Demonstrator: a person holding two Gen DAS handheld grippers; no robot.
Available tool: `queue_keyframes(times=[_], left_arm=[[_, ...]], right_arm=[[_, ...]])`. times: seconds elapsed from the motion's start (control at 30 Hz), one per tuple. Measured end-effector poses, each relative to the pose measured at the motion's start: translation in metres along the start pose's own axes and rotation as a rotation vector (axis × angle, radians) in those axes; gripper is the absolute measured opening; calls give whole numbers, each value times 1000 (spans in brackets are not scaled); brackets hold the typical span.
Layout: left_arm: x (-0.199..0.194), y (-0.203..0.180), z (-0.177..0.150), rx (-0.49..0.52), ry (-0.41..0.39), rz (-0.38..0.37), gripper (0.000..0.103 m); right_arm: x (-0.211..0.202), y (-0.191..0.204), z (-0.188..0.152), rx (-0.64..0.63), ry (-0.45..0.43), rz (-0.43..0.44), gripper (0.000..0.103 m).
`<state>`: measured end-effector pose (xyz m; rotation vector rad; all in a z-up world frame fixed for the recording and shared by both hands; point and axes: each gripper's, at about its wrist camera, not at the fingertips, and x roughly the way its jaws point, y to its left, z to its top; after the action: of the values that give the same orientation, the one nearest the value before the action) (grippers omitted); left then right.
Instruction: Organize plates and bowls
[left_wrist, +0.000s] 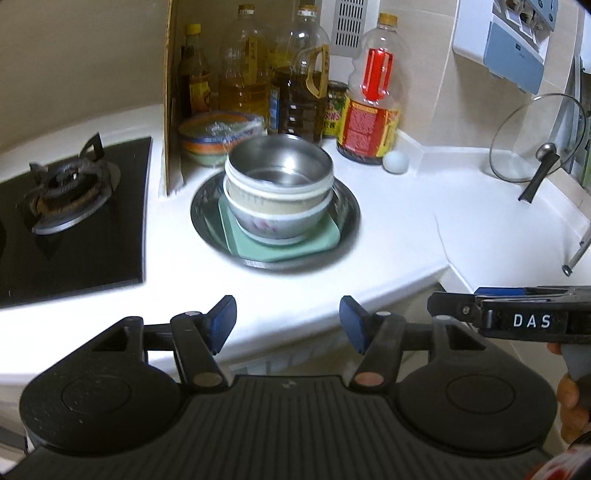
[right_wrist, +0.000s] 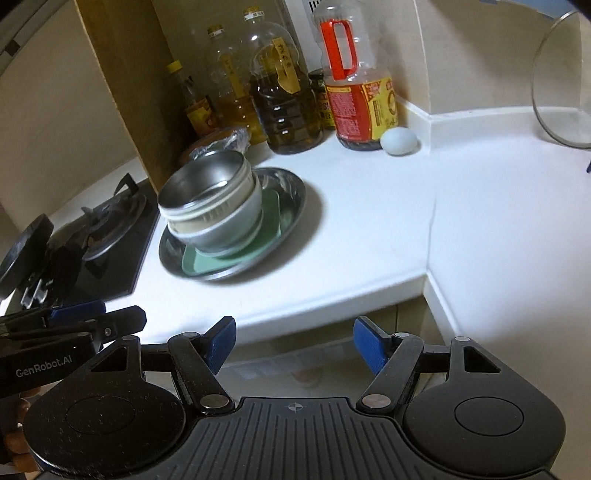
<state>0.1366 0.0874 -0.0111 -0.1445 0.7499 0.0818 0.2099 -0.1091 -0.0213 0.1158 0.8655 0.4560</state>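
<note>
On the steel plate (left_wrist: 347, 218), a green plate (left_wrist: 325, 240) carries stacked bowls (left_wrist: 279, 184); both grippers' fingers (left_wrist: 221, 325) gape empty.

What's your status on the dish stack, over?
Left gripper and right gripper open, empty, short of counter edge. Steel bowl tops nested bowls on green plate, in steel dish. Approach unobstructed.

White counter (left_wrist: 388, 236): steel plate (left_wrist: 347, 206), egg (left_wrist: 395, 161), bottles (left_wrist: 373, 103).

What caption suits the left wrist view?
Open left gripper faces nested steel bowl stack on green square plate in round steel tray.
</note>
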Motion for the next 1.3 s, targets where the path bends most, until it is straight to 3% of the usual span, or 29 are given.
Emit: queue_keyframes(times=[0.3,0.6,1.3], left_arm=[[-29,-26,-34,-4,16,39,56],[-47,-44,-55,-9,36,28,56],[-62,-54,-68,5,43,22,56]], right_arm=[[-33,-6,-32,-38,5,19,70],[-56,-12,-57,-54,14,31,70],[-76,-19,-76,-51,19,29,70]])
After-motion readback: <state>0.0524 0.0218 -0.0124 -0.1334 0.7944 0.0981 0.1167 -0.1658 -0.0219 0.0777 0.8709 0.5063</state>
